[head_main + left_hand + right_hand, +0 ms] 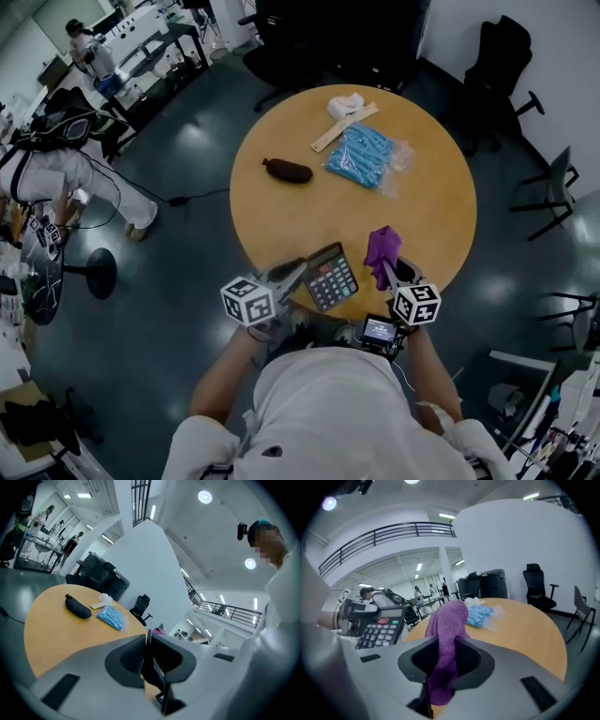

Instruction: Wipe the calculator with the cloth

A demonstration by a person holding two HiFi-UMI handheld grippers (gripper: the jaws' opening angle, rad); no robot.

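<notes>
A dark calculator (330, 277) with grey keys is lifted just above the near edge of the round wooden table (281, 225). My left gripper (302, 270) is shut on its left edge; in the left gripper view the calculator (153, 670) shows edge-on between the pads. My right gripper (386, 272) is shut on a purple cloth (382, 247), which sticks up from its jaws just right of the calculator. In the right gripper view the cloth (449, 630) fills the gap between the pads, and the calculator (380, 629) is at the left.
On the far half of the table lie a black pouch (288, 171), a blue plastic-wrapped packet (361, 155) and a wooden strip with a white wad (343, 116). Black office chairs (502, 66) stand round the table. A person (42, 173) is at the far left.
</notes>
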